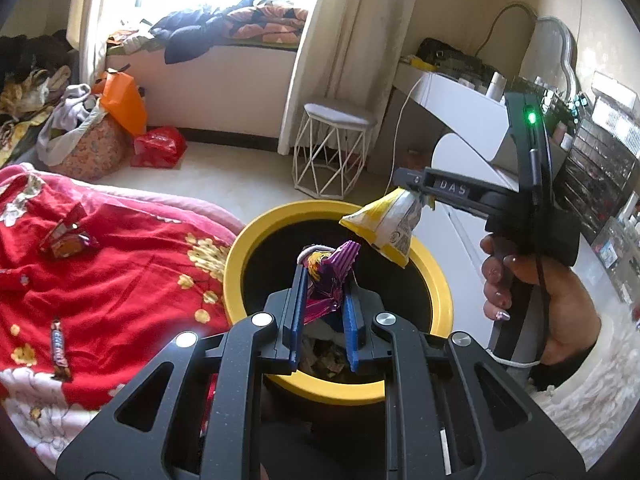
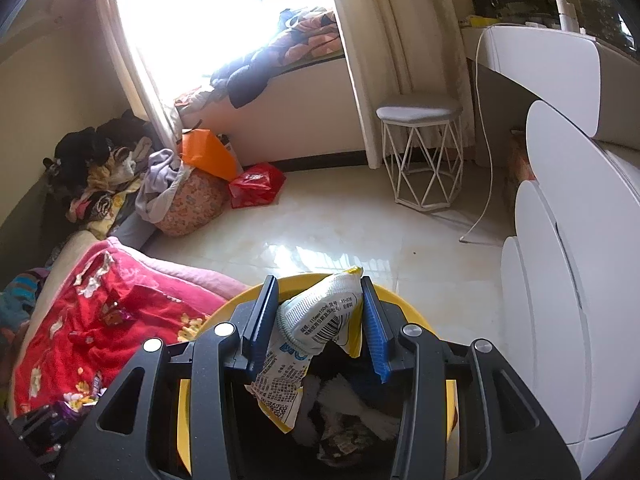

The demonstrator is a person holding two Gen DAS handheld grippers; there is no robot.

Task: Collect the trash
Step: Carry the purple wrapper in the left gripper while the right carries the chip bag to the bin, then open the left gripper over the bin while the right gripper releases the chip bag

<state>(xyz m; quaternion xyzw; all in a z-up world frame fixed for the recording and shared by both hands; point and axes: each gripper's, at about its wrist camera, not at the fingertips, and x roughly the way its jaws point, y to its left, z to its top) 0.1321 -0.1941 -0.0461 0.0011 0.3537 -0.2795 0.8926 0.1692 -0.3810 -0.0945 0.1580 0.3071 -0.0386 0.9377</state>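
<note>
Trash sits in both claws above the round yellow-rimmed bin with black interior (image 1: 240, 256). The left gripper (image 1: 326, 280) is clamped on a crumpled purple foil wrapper (image 1: 332, 276), its blue pads nearly together, directly over the bin opening. The right gripper (image 2: 320, 308) is clamped on a white-and-yellow plastic snack bag (image 2: 316, 320), jaws partly apart around the bag's bulk; the bag hangs over the bin rim (image 2: 412, 308). In the left wrist view, the bag (image 1: 388, 224) lies at 2 o'clock from the wrapper. Paper scraps (image 2: 344, 436) lie inside the bin. On the red floral blanket (image 1: 120, 280), at 9 o'clock from the bin, an orange-brown candy bar wrapper (image 1: 60, 348) and more small foil wrappers (image 1: 66, 236) remain.
</note>
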